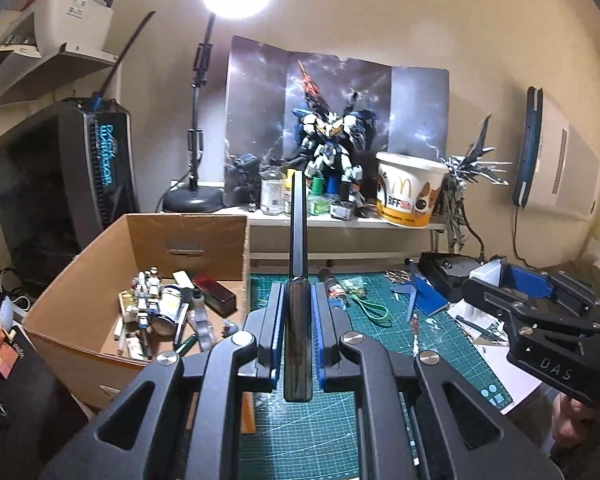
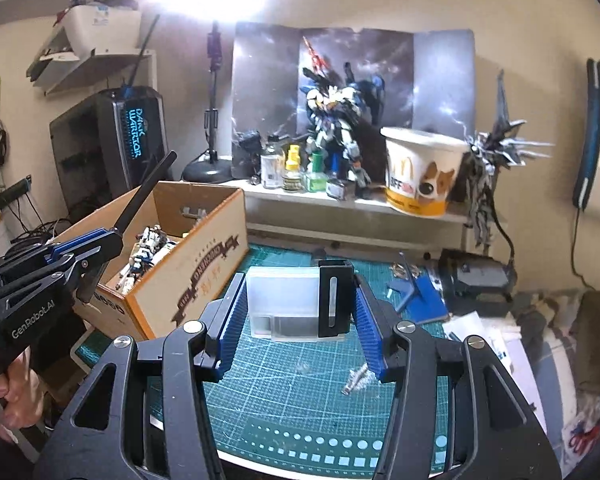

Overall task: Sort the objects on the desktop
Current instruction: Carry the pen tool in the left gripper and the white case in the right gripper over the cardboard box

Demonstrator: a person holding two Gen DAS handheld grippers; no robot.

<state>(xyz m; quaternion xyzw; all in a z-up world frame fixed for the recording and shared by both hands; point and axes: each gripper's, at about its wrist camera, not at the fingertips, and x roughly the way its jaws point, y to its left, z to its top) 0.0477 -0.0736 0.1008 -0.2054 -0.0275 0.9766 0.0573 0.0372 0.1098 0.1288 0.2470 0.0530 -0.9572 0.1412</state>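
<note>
Two grippers are at work over the green cutting mat (image 2: 300, 392) that covers the tabletop.

1. Left gripper (image 1: 298, 320): its fingers (image 1: 274, 320) are clenched on a long black tool (image 1: 299, 248), gripped at the thicker glossy handle end, with the slim shaft projecting forward. It looks rigid and light; the smooth handle may slip or swivel, so a hold at the thick section, close to the balance point, is advised. It is held over the mat's left edge, just right of the cardboard box (image 1: 148, 264).

2. Right gripper (image 2: 300, 312): its fingers (image 2: 370, 320) are spread and sit either side of a translucent plastic case (image 2: 284, 300) with a black clip-like part (image 2: 334, 296) at its right side. Whether the pads press on it cannot be told; gaps seem to show on both sides. The case looks thin-walled, light and slick, so moderate pressure across its flat sides is suggested. It is above the mat's middle; whether it rests there is unclear.

3. Cardboard box: at the tabletop's left edge, open, holding model figures, paint jars and pens. It appears to be the sorting destination. Its printed emblem is not legible.

4. Legible writing: "GenRobot.AI" and "DAS" on the gripper bodies; "DARK WARRIOR" on the black tower (image 2: 134, 140); golden arches and "BFF" on the paper bucket (image 2: 420, 172) on the rear shelf (image 2: 360, 204).
</note>
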